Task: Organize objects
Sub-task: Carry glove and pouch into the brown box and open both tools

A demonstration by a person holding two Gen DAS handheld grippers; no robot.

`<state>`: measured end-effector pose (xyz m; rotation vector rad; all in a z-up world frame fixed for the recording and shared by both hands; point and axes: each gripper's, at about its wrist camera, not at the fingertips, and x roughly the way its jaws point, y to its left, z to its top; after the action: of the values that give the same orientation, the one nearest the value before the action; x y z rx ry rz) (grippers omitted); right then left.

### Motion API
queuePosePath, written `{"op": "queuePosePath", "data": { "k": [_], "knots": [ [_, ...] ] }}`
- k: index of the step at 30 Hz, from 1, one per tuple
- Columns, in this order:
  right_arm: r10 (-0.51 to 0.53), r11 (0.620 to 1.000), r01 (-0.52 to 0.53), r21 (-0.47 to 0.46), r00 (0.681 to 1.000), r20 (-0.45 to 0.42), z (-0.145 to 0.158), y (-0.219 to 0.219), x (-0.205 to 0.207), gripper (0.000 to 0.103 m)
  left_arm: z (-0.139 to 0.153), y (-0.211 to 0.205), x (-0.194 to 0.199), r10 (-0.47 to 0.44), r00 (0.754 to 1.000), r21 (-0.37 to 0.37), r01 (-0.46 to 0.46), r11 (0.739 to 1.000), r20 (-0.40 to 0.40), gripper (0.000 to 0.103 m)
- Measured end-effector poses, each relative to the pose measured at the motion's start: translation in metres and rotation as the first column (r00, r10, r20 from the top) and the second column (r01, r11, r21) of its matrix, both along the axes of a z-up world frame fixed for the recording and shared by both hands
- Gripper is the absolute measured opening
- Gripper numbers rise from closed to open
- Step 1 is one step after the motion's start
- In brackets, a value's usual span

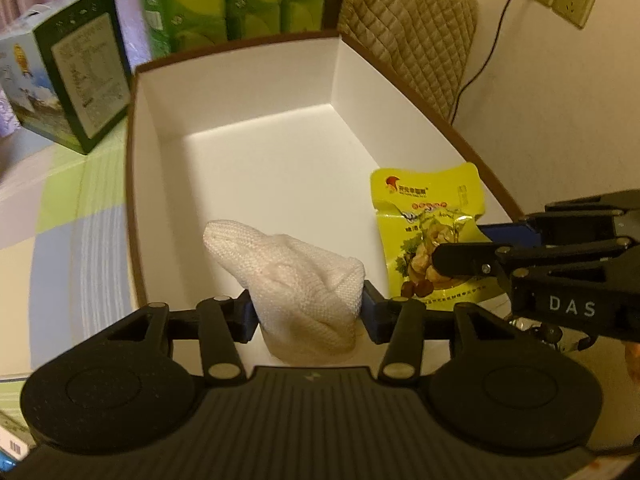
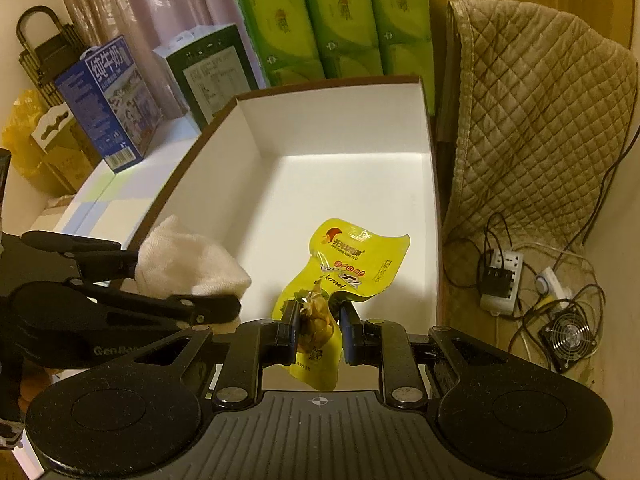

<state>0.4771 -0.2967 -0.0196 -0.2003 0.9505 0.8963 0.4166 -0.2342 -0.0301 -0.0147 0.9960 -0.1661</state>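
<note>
- The left gripper (image 1: 308, 310) holds a rolled white knitted cloth (image 1: 298, 280), its jaws closed narrowly on the roll's lower part; most of the cloth sticks out ahead of the jaws and flops to one side.
- The right gripper (image 2: 319, 330) holds a crinkled yellow foil snack pouch (image 2: 350, 268) — its jaws pinch the pouch's lower half, and the printed top curls out ahead of them.
- Both loads hang over the near end of a large open cardboard box, white inside with a brown rim (image 1: 256, 92). The box floor ahead of both pairs of jaws is bare; whether either load touches the floor cannot be told.
- The two grippers are close together, the right one's arm reaching in just beside the left jaws.
- Judged step: setting both items down inside the box.
- To do it well, carry each load forward past the near wall, lower it until it rests on the floor, then spread the jaws — releasing high would let the pouch flutter and the cloth unroll.
- Keep the items apart, cloth toward the left wall, pouch toward the right, so that the grippers do not knock each other when backing out.
- Draw each gripper straight back along its fingers so that they do not drag the item.
</note>
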Motion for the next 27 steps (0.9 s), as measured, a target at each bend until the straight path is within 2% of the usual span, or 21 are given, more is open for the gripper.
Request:
{"op": "queuePosePath", "data": {
  "k": [2,4,5,10,16,17,18,19,21,27],
  "knots": [
    [0.004,1.000,-0.004,-0.002,1.000,-0.004,-0.001,0.000,0.001,0.017,-0.003,-0.002,0.002,-0.011,1.000,0.007,0.011,1.000,-0.009,0.056],
    [0.007,1.000,-0.007,-0.007,1.000,-0.006,-0.001,0.001,0.003,0.017,-0.002,-0.002,0.001,-0.015,1.000,0.008,0.015,1.000,0.001,0.071],
    [0.011,1.000,-0.011,-0.009,1.000,-0.007,-0.001,0.001,0.003,0.017,0.000,-0.002,0.001,-0.019,1.000,0.009,0.019,1.000,0.006,0.072],
    [0.022,0.999,-0.022,-0.024,1.000,-0.001,-0.003,0.004,0.004,0.018,0.004,0.001,0.003,-0.020,1.000,0.019,0.020,1.000,0.013,0.073],
    [0.030,1.000,-0.030,0.006,0.999,0.028,-0.003,0.006,0.004,0.019,0.009,0.008,-0.001,-0.001,1.000,0.014,0.001,1.000,0.019,0.073],
    [0.025,1.000,-0.025,0.008,0.999,0.035,-0.002,0.007,0.003,0.023,0.010,0.008,-0.002,0.002,1.000,0.015,-0.002,1.000,0.021,0.073],
    [0.023,1.000,-0.024,0.010,0.999,0.040,-0.002,0.007,0.003,0.036,0.011,0.009,-0.003,0.003,1.000,0.016,-0.003,1.000,0.022,0.073],
    [0.023,1.000,-0.023,0.012,0.999,0.042,-0.002,0.007,0.003,0.044,0.012,0.009,-0.003,0.004,1.000,0.016,-0.004,1.000,0.021,0.074],
    [0.002,1.000,-0.003,0.012,0.998,0.064,0.000,0.005,0.002,0.054,0.013,0.010,-0.005,0.011,1.000,0.018,-0.011,1.000,0.021,0.074],
    [-0.002,0.999,0.000,0.033,0.998,0.059,0.006,-0.002,-0.003,0.058,0.019,0.012,-0.013,0.026,0.999,0.020,-0.026,0.999,0.024,0.076]
  ]
}}
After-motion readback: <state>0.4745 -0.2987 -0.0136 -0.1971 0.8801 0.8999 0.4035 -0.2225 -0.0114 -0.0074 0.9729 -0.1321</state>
